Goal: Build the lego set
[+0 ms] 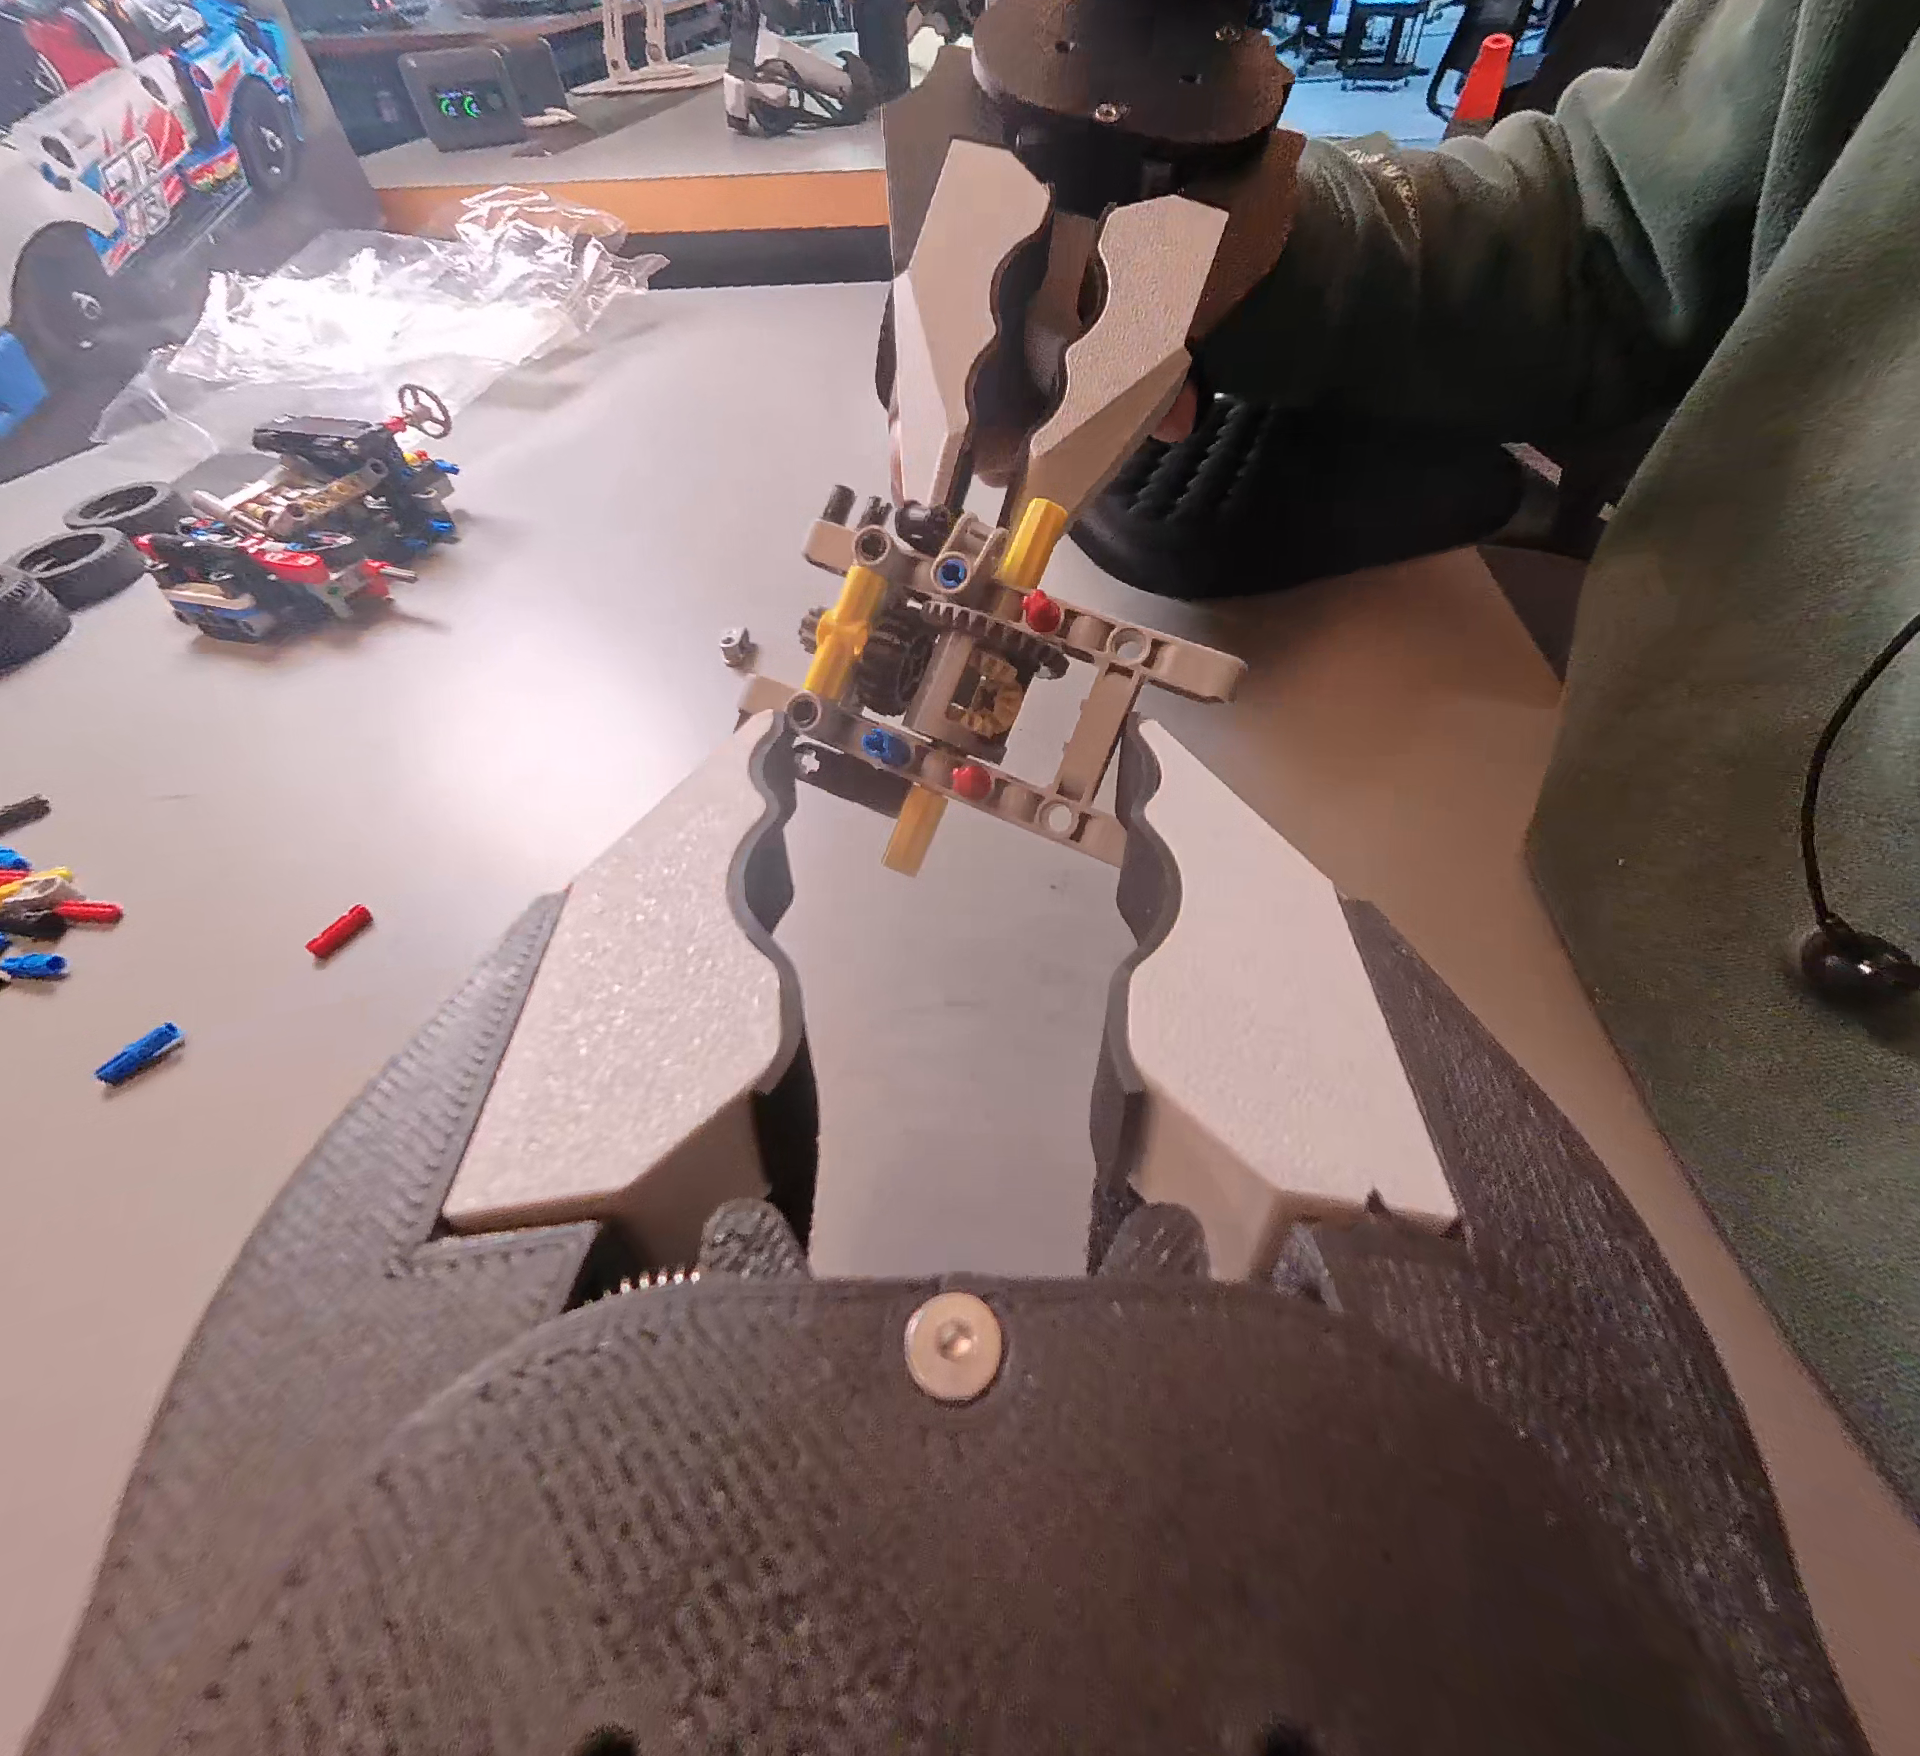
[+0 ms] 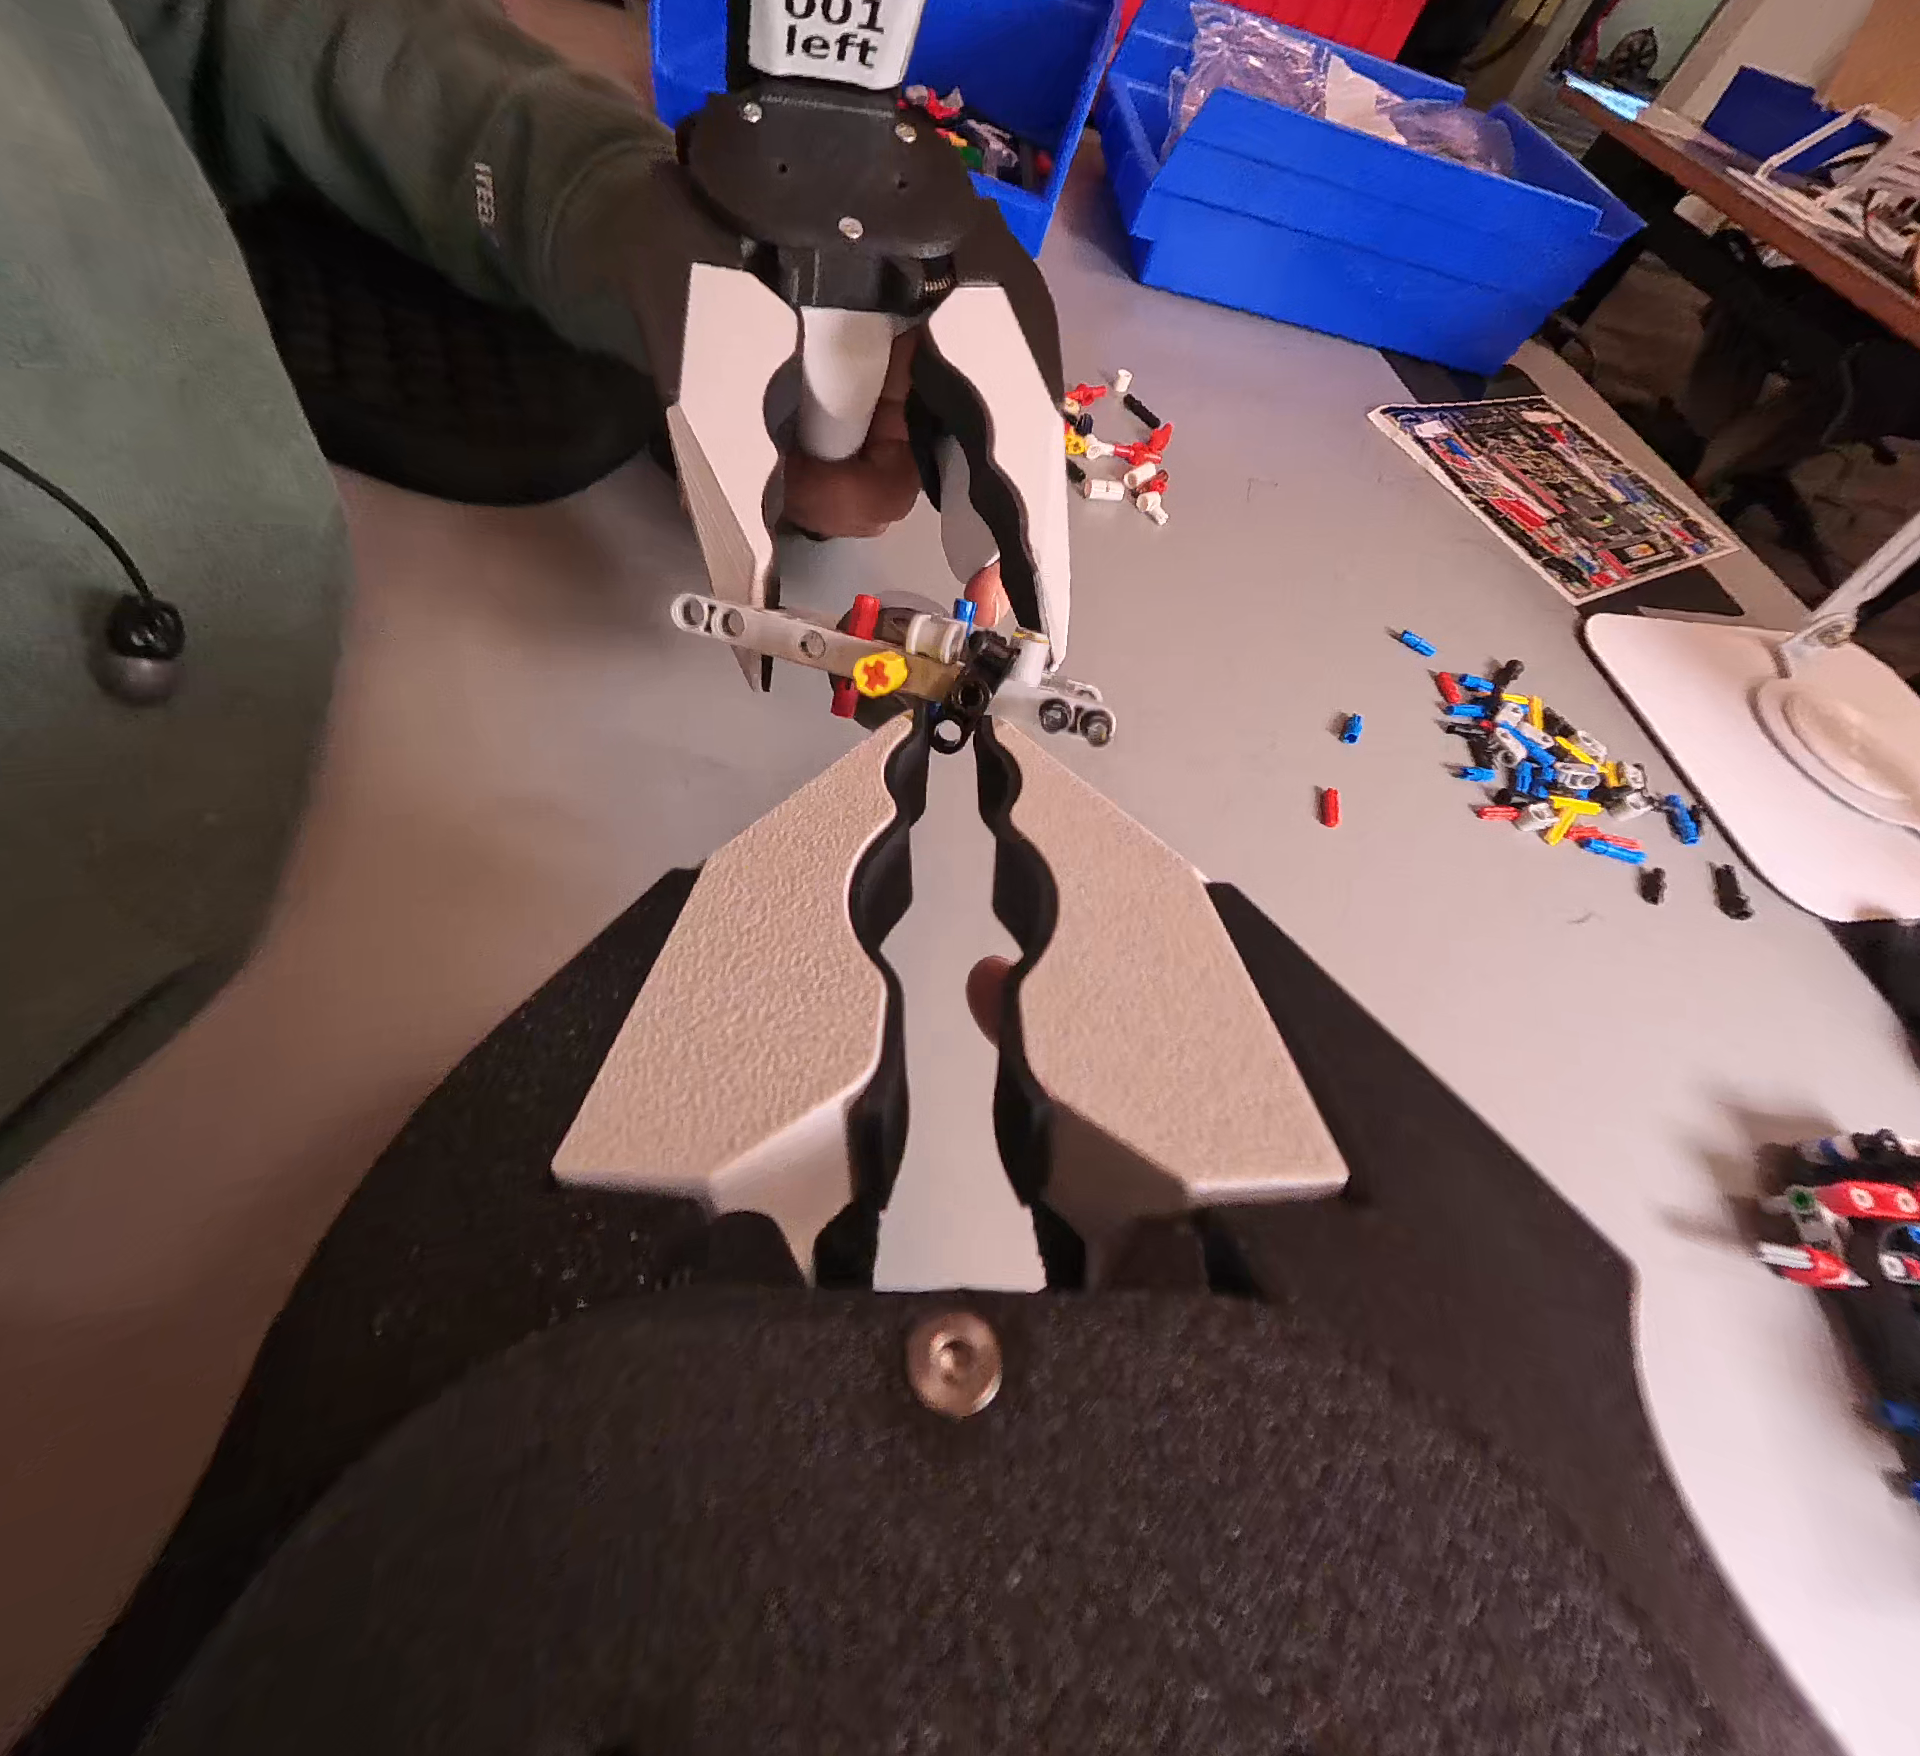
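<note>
A grey lego frame [image 1: 1081,750] with black gears, a tan gear and yellow axles is held above the table. My left gripper [image 1: 951,750] is shut on its two sides. It also shows in the right wrist view [image 2: 904,662], gripping the same frame [image 2: 769,641]. My right gripper [image 2: 948,732] is shut on a small black connector [image 2: 954,719] and holds it against the frame's near edge. In the left wrist view the right gripper [image 1: 977,501] comes from above, with the black connector [image 1: 920,519] at the frame's far beam.
A partly built car chassis [image 1: 301,522] and tyres [image 1: 99,548] lie at the left, behind them a plastic bag [image 1: 395,304]. Loose pins [image 1: 338,929] lie on the table. Blue bins [image 2: 1351,200], a sticker sheet [image 2: 1548,491], a pin pile [image 2: 1558,771] and a white lamp base [image 2: 1787,740] lie at the right. My left and right fingertips are right by each other.
</note>
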{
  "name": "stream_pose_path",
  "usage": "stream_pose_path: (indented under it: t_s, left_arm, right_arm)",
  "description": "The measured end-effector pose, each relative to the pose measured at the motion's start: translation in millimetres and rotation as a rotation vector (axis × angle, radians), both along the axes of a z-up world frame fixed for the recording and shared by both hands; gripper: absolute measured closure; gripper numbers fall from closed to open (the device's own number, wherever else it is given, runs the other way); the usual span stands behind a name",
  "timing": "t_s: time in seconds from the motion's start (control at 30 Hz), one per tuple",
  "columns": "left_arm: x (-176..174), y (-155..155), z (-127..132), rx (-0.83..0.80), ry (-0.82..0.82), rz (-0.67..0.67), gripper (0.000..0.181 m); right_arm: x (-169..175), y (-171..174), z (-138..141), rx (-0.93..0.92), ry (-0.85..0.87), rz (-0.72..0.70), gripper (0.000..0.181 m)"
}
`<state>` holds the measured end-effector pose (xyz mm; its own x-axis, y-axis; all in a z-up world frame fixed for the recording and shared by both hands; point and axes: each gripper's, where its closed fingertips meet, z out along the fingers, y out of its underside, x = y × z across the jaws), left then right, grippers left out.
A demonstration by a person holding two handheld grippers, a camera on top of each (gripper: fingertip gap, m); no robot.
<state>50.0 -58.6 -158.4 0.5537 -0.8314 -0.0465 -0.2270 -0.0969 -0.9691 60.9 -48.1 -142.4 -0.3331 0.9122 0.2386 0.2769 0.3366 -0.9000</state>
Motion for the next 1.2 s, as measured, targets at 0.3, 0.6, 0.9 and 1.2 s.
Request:
stream_pose_path:
  t_s: [0.3,0.6,0.9,1.2]
  left_arm:
    - [3,-7,-7,-0.066,0.003,-0.06,0.121]
    - [2,-5,-11,-0.071,0.029,-0.042,0.121]
    - [-8,7,-19,-0.043,0.14,0.056,0.121]
    - [-22,17,-41,-0.013,0.382,0.167,0.12]
  right_arm:
    - [3,-6,-7,0.119,-0.02,0.039,0.174]
    - [2,-4,-10,0.146,-0.039,0.017,0.174]
    - [-2,10,-15,0.091,-0.041,-0.043,0.174]
    - [-8,18,-35,-0.042,-0.149,-0.116,0.159]
